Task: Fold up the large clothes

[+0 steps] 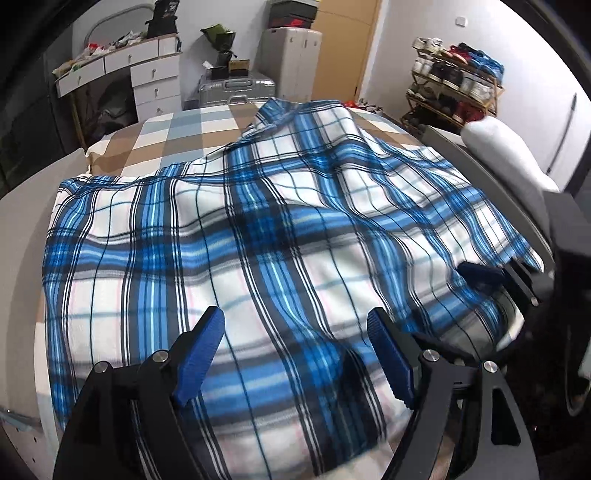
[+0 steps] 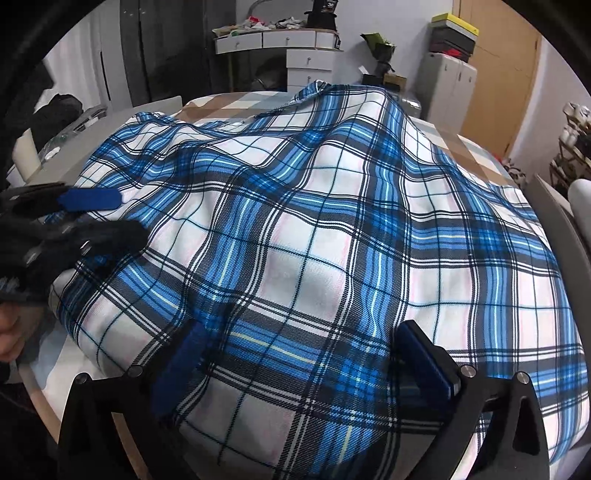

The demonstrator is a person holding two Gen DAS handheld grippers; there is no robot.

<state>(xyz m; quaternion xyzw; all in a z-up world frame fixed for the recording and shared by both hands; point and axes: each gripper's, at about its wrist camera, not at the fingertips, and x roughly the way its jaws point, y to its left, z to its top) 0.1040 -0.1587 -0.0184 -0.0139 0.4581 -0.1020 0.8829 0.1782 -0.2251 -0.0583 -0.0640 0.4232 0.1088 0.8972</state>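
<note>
Both grippers share one build: the left gripper and right gripper have matte black angular arms, ribbed blue pads and round silver screw heads. At the right-wrist frame's left edge, a hand

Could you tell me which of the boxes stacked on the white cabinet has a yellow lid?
The top box; the ones beneath it are dark.

Open left claw over blue plaid shirt on checked bed
</note>
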